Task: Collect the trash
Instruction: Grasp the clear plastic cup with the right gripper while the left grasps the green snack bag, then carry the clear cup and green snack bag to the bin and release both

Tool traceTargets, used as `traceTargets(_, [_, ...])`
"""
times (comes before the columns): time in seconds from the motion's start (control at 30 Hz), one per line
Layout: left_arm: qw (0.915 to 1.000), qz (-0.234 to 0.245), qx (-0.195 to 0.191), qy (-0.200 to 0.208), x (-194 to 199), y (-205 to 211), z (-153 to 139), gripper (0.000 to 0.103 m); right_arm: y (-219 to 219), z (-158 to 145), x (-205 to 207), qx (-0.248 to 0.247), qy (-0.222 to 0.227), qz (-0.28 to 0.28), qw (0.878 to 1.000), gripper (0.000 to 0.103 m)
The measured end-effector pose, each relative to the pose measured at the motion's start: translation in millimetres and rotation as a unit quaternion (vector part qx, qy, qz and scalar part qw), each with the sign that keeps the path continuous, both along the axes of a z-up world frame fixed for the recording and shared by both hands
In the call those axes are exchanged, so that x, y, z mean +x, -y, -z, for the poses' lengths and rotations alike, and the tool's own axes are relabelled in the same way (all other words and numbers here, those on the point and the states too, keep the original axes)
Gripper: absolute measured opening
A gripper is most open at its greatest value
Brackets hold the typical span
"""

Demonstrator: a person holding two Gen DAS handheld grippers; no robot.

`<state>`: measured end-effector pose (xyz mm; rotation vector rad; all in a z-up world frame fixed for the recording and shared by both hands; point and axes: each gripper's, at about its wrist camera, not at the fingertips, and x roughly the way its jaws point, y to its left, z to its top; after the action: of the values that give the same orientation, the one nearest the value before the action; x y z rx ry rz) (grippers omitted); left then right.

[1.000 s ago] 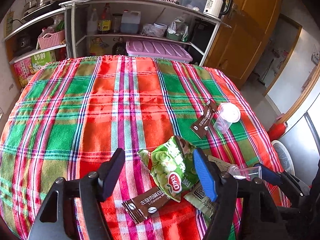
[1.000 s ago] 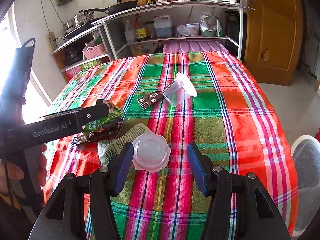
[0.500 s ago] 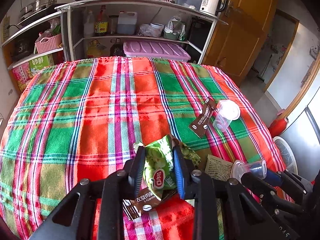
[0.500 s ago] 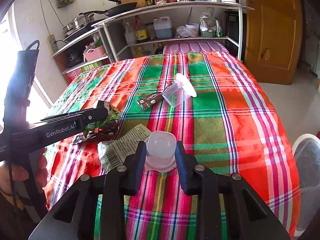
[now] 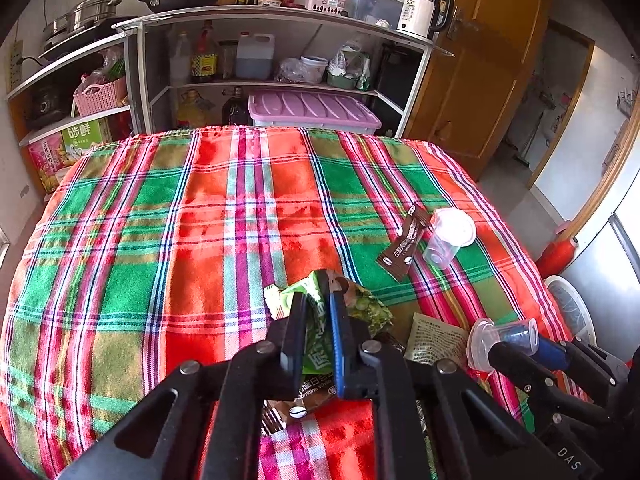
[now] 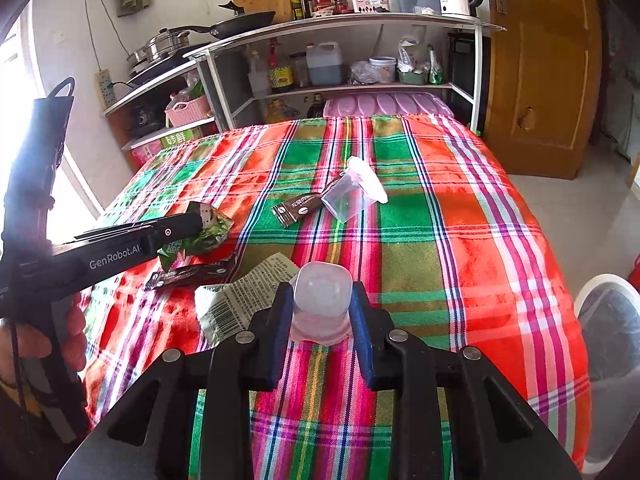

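My left gripper is shut on a green snack bag, lifted slightly off the plaid tablecloth; it also shows in the right wrist view. My right gripper is shut on a clear plastic cup, squeezing it; it also shows in the left wrist view. A brown coffee sachet lies under the bag. A printed wrapper lies beside the cup. A second brown sachet and a second clear cup lie farther out.
A white bin stands on the floor right of the table. A metal shelf with bottles, pans and a kettle stands behind the table. A wooden door is at the right.
Both grippers closed: the left from open around the green bag to clamped on it, the right from open around the clear cup to squeezing it. Both objects are slightly raised.
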<state>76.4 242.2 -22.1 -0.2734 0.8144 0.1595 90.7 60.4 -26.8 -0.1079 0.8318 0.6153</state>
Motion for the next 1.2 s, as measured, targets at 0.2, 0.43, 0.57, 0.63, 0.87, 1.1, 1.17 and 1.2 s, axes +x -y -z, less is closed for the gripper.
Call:
traceTargets(0.2, [0.9999,-0.003,0.005,0.011,-5,1,-8,0.011,2,-5,-2,0.003,0.010,0.003,1.000,0.029])
traceTargets(0.43, [0.9996,0.001,0.010,0.025,-14,6,-22,0.011,10,-12,-7,0.010,0.018,0.008,1.000,0.029])
traceTargets(0.57, [0.9994,0.009,0.012,0.033,-19,15,-30,0.011,16,-17,-10,0.013,0.023,0.013,1.000,0.029])
traceTargets(0.63, [0.9992,0.014,0.013,0.036,-20,21,-34,0.011,20,-20,-11,0.016,0.025,0.016,0.999,0.029])
traceTargets(0.87, [0.9980,0.036,0.026,0.046,-24,49,-44,0.011,45,-29,-17,0.024,0.034,0.033,0.999,0.029])
traceTargets(1.1, [0.9958,0.066,0.030,0.056,-24,83,-53,0.011,76,-35,-21,0.027,0.042,0.060,0.997,0.029])
traceTargets(1.17, [0.9950,0.075,0.032,0.058,-22,93,-55,0.011,87,-37,-22,0.028,0.044,0.069,0.996,0.029])
traceTargets(1.2, [0.9945,0.080,0.032,0.060,-21,99,-56,0.011,92,-38,-22,0.029,0.045,0.074,0.996,0.029])
